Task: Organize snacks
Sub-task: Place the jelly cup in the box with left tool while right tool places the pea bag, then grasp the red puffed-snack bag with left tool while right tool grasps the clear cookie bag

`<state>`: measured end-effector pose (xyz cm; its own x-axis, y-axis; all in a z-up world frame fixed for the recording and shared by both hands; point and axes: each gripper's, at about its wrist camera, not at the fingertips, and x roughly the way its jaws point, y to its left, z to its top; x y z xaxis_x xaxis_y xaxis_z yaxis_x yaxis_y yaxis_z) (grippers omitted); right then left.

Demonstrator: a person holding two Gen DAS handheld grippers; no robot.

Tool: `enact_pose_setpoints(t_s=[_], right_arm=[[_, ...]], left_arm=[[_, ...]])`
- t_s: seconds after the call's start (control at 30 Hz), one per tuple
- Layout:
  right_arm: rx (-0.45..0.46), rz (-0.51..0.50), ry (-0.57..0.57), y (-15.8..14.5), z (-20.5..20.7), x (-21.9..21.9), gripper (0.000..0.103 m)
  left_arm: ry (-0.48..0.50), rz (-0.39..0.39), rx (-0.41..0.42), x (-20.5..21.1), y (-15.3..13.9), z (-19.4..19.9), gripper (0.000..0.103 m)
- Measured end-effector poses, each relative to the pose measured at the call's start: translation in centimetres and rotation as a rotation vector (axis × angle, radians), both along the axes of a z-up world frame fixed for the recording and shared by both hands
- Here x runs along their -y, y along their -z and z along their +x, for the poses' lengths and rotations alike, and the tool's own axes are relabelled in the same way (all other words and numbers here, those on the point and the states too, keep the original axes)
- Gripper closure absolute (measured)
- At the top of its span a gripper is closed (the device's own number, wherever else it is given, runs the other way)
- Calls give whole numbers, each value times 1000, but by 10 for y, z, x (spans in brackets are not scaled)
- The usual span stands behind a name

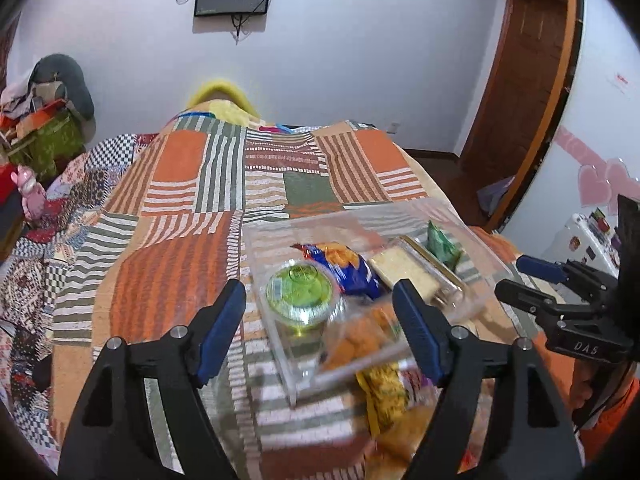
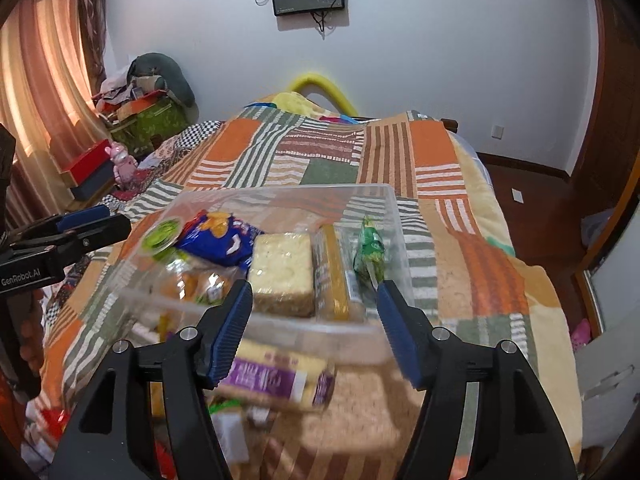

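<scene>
A clear plastic bin [image 1: 280,344] [image 2: 394,216] sits on the patchwork bedspread [image 1: 180,248] [image 2: 460,248]. Inside are a green-lidded cup [image 1: 302,294] [image 2: 160,234], a blue chip bag [image 1: 348,268] [image 2: 216,240], a pale cake block [image 2: 282,274] [image 1: 402,268], a yellow wafer pack [image 2: 334,276], a green packet [image 2: 370,250] [image 1: 442,246] and a bag of small buns [image 1: 360,336] [image 2: 192,284]. My left gripper [image 1: 320,336] is open and empty, just before the bin. My right gripper [image 2: 316,334] is open and empty at the bin's near wall, above a purple-labelled snack pack [image 2: 276,376].
More loose snacks lie on the bed in front of the bin: a yellow packet [image 1: 384,392] and green and red wrappers [image 2: 228,408]. Boxes and clutter [image 2: 140,120] stand at the bed's left. The bed edge and wooden floor [image 2: 532,200] are to the right.
</scene>
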<state>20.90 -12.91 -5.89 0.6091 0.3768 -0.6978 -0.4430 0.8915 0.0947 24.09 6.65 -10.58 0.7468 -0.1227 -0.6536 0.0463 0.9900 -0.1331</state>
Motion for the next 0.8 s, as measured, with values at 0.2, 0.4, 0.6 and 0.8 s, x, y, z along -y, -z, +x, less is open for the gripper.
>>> enact_pose_setpoints(t_s=[0.2, 0.4, 0.6, 0.8], right_arm=[[20, -12, -13, -6, -32, 6, 39], [-2, 13, -17, -3, -62, 13, 37], [-24, 50, -17, 3, -84, 19, 37], [-51, 59, -7, 13, -97, 24, 37]], left_arm=[[24, 28, -1, 12, -7, -40, 24], [38, 19, -26, 27, -2, -82, 22], [70, 27, -66, 47, 12, -113, 21], [99, 6, -115, 61, 32, -121, 21]])
